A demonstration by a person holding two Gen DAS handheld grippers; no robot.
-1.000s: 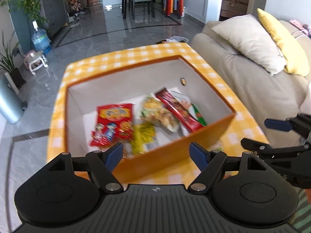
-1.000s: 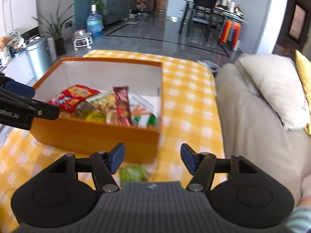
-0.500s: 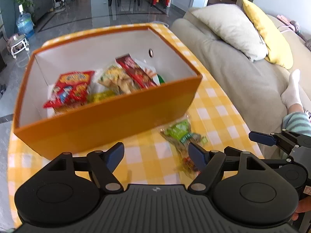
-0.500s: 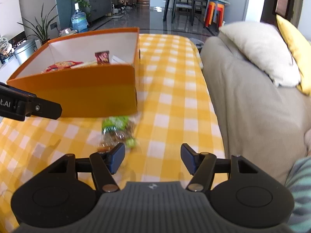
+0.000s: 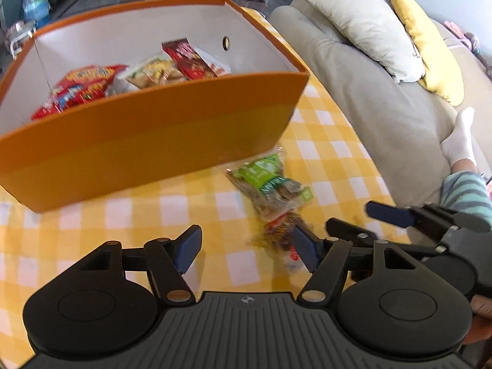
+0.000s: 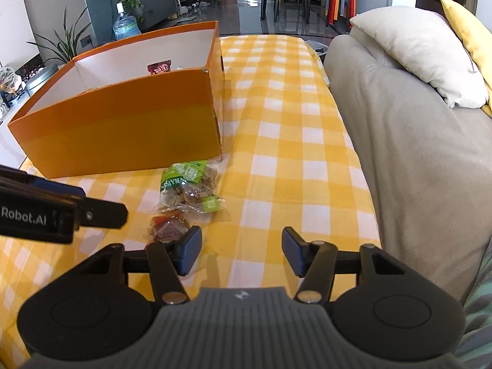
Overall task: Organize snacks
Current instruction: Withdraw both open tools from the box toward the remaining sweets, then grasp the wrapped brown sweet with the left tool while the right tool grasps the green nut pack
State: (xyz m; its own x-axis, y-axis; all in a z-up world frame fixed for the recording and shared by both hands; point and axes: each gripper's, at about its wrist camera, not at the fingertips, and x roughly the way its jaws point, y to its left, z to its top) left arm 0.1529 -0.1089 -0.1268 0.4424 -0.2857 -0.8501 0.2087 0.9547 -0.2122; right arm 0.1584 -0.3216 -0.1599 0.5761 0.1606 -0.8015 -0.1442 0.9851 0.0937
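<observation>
An orange box (image 5: 153, 141) (image 6: 123, 129) stands on the yellow checked tablecloth (image 6: 276, 107) and holds a red bag (image 5: 80, 89), a yellowish bag (image 5: 153, 72) and a dark red bar (image 5: 187, 61). In front of it lie a green raisin packet (image 5: 270, 184) (image 6: 187, 184) and a small red packet (image 5: 276, 236) (image 6: 167, 229). My left gripper (image 5: 247, 250) hangs low over the cloth, its jaws closing, the red packet beside its right finger and untouched. My right gripper (image 6: 242, 250) (image 5: 366, 223) hovers to the right of both packets, jaws closing on nothing.
A beige sofa (image 6: 415, 138) runs along the table's right edge, with a cream cushion (image 5: 369, 37) and a yellow cushion (image 5: 430, 55). A person's foot in a white sock (image 5: 459, 141) rests on it. Bare cloth stretches right of the box.
Both grippers sank toward the table and drew back from the box, so the two loose packets came into view. Both pairs of jaws narrowed a little.
</observation>
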